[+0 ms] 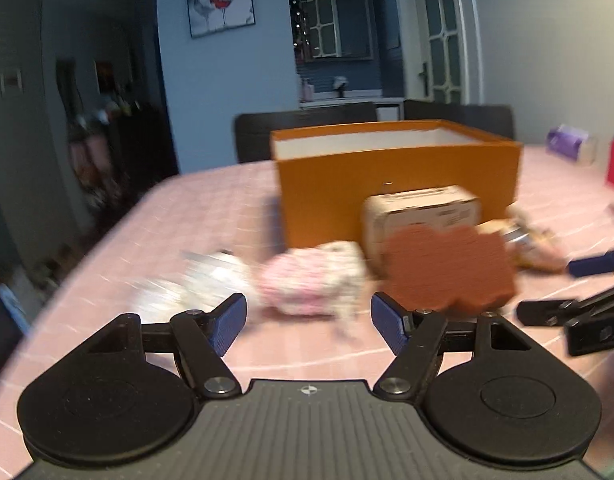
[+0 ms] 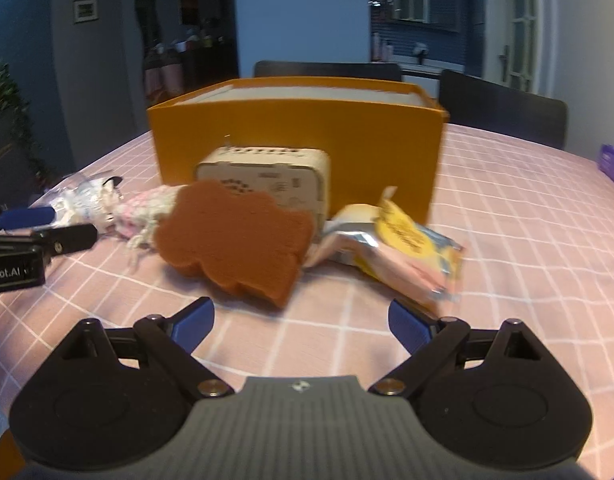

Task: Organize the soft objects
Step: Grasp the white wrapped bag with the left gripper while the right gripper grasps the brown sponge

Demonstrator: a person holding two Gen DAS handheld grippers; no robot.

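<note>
My left gripper (image 1: 307, 318) hangs low over the pink checked tablecloth (image 1: 211, 208) with its blue pads spread wide and nothing between them. Just ahead of it lies a pink and white knitted bundle (image 1: 311, 282), and to the left of that a crumpled white packet (image 1: 199, 280), both blurred. To the right of the bundle a brown sponge (image 1: 447, 272) with a wavy outline leans against a small cardboard box (image 1: 423, 210).

My right gripper (image 2: 301, 326) is likewise released, pads well apart, holding nothing. From its view the brown sponge (image 2: 235, 240) stands tilted just in front of the cardboard box (image 2: 267, 178), and a yellow and pink snack bag (image 2: 411, 252) lies on the cloth to the right of it, touching a silvery wrapper. The knitted bundle (image 2: 147, 210) and white packet (image 2: 87, 200) sit to the left, near the fingers of my other gripper.

Behind all of these stands the open orange box (image 2: 299, 136), white inside; I cannot see whether anything lies in it. Every soft thing is on the table in front of that box, none in it that I can see. Dark chairs (image 2: 503, 108) stand at the far edge of the table.
</note>
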